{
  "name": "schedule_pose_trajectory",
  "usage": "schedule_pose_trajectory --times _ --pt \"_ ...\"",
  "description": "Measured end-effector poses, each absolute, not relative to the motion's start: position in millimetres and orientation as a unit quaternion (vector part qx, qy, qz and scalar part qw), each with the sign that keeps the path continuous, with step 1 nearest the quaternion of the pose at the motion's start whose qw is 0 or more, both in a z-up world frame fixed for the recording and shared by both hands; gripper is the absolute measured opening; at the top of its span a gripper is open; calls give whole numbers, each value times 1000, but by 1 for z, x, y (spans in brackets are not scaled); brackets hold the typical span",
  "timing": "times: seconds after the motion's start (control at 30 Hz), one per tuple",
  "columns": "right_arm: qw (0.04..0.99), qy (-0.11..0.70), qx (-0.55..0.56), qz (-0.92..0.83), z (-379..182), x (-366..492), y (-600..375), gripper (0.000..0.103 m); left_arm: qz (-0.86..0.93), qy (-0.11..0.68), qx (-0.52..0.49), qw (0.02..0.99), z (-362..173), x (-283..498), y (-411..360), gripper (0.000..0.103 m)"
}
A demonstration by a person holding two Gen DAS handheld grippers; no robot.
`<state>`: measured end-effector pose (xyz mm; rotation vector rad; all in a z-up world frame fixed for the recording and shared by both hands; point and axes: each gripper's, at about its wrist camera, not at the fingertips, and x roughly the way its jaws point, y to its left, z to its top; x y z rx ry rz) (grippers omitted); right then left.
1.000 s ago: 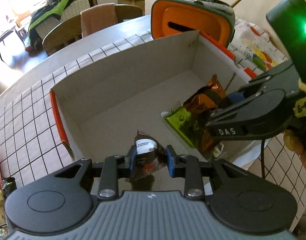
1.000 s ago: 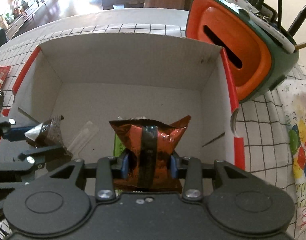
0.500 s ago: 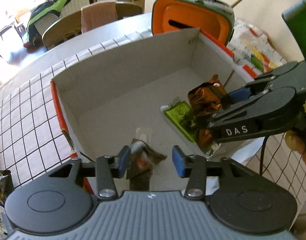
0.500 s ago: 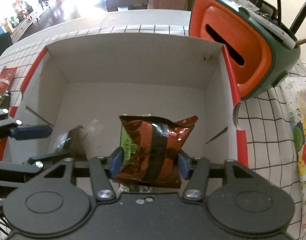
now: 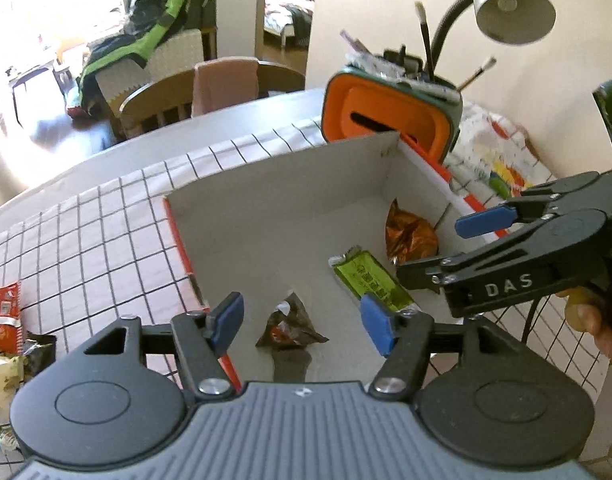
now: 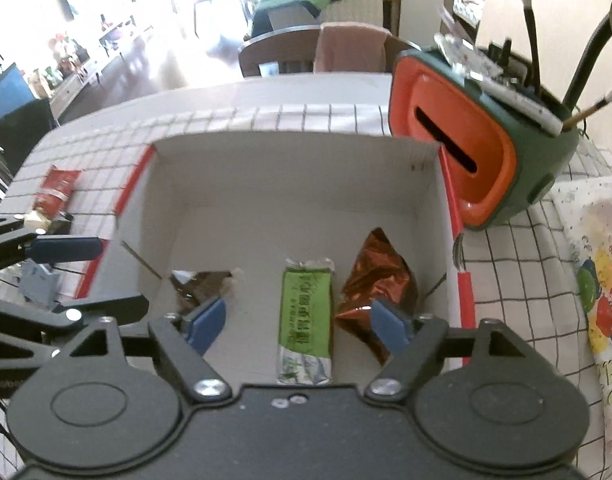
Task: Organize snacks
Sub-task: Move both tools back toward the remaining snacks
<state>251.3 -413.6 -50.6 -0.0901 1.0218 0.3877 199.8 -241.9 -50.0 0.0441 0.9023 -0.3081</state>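
Observation:
A white cardboard box [image 5: 290, 184] [image 6: 290, 168] with red edges holds three snacks. A small dark triangular packet [image 5: 290, 326] [image 6: 202, 284] lies at its near left. A green bar [image 5: 365, 278] [image 6: 306, 312] lies in the middle. A copper foil bag [image 5: 409, 236] [image 6: 375, 280] lies at the right. My left gripper [image 5: 302, 320] is open and empty above the dark packet. My right gripper [image 6: 298, 320] is open and empty above the green bar and also shows in the left wrist view [image 5: 481, 222].
An orange and green holder [image 5: 389, 116] [image 6: 473, 148] with brushes stands behind the box's far right corner. A red snack packet [image 5: 2, 312] [image 6: 54, 192] and other wrappers lie on the checked cloth left of the box. A lamp [image 5: 513, 4] stands at the right.
Both grippers opened and pulled back up. The dark packet dropped from the left one and the copper bag from the right one; both now lie on the box floor.

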Motion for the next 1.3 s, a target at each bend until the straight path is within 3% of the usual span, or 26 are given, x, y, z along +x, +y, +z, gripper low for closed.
schedule_pose_trajectory --times 0.2,0.57,0.93,1.3 --pt "863 461 -44 202 -29 235 -405 92 -132 417 6 899 -36 182 -223 67" --pt "878 424 -58 216 -8 198 -365 103 -114 393 -21 912 -23 146 -168 79" --pt "878 404 -72 244 -6 162 -289 103 -80 377 -40 922 -28 114 -83 92" --pt "861 406 -102 290 -32 143 -195 103 -38 379 -35 924 -47 87 19 93"
